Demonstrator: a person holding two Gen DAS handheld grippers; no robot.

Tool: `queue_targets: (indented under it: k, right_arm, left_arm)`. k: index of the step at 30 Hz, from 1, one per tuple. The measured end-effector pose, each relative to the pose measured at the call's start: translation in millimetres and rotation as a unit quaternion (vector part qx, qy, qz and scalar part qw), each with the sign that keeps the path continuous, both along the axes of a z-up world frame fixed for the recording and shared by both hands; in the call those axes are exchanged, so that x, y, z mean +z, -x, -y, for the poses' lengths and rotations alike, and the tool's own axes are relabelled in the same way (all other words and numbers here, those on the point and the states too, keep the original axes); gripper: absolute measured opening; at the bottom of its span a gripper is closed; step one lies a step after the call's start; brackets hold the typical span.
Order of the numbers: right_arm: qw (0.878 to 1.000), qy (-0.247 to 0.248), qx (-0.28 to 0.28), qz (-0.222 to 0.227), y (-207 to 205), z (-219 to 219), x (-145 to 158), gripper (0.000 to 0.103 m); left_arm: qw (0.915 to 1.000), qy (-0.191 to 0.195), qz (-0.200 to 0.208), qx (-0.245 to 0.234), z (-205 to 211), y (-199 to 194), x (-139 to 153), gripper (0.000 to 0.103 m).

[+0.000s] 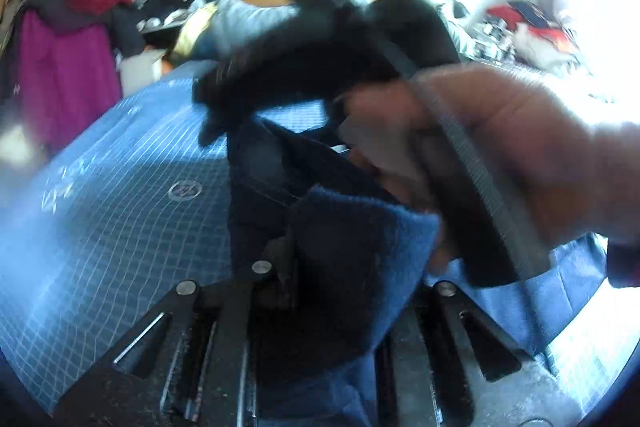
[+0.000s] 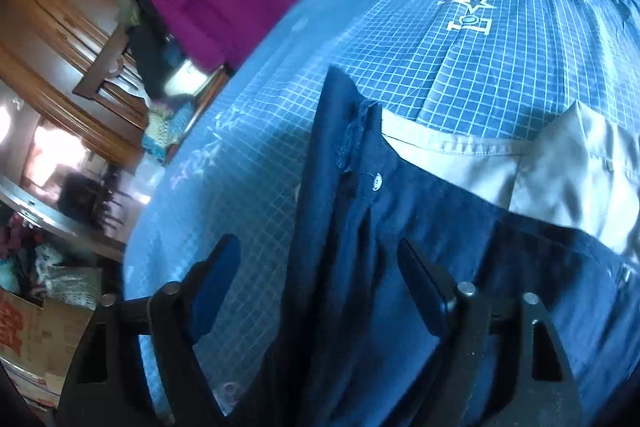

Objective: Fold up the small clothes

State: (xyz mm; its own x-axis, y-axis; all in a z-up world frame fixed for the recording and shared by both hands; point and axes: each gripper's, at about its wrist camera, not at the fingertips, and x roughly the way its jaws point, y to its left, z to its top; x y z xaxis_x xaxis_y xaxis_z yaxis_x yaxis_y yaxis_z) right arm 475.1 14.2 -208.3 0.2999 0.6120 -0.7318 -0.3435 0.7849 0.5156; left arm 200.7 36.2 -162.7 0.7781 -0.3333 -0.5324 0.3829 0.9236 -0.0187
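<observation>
Here the left gripper (image 1: pixel 320 267) seemingly pinches the navy garment (image 2: pixel 400 227), while the right gripper (image 2: pixel 320 279) stands spread.

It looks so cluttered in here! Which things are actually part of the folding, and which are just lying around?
Part of the job:
- dark blue garment
- left gripper, shut on its blue cloth
- right gripper, open
- blue grid mat

Just lying about:
- purple cloth
- cardboard box
</observation>
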Motion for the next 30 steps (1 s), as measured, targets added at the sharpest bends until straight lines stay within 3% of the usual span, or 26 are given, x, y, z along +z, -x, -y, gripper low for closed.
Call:
queue_targets:
  k: [1,2,5,8,13,21,26,30]
  right_arm:
    - [1.0,-0.004,0.004,0.004,1.3,3.7,-2.1,0.031]
    - [1.0,-0.008,0.002,0.002,2.9,12.3,-4.9,0.017]
    - [0.997,-0.053,-0.051,0.035,26.7,64.3,8.6,0.013]
    - [0.986,-0.091,-0.122,0.066,69.8,150.0,26.4,0.013]
    - [0.974,-0.106,-0.193,0.054,116.7,254.7,15.5,0.012]
    - [0.952,-0.161,-0.26,0.029,150.9,362.8,-19.8,0.012]
    - [0.942,-0.183,-0.281,-0.003,159.2,398.8,-47.8,0.012]
    - [0.937,-0.202,-0.284,-0.034,160.3,412.3,-78.8,0.013]
  left_arm:
    - [0.9999,-0.005,0.004,-0.011,6.3,1.6,3.8,0.011]
    - [0.9998,-0.006,0.006,-0.02,10.8,3.8,5.3,0.011]
    - [0.9963,-0.004,0.018,-0.084,39.5,15.1,20.6,0.011]
    - [0.9856,-0.001,0.018,-0.168,85.7,28.4,30.0,0.011]
    - [0.9637,-0.024,-0.017,-0.265,173.7,42.5,17.3,0.012]
    - [0.9447,-0.045,-0.05,-0.321,240.7,46.4,3.5,0.013]
    - [0.9352,-0.069,-0.07,-0.34,265.0,50.9,-14.1,0.017]
    - [0.9333,-0.088,-0.096,-0.335,267.3,54.7,-38.6,0.024]
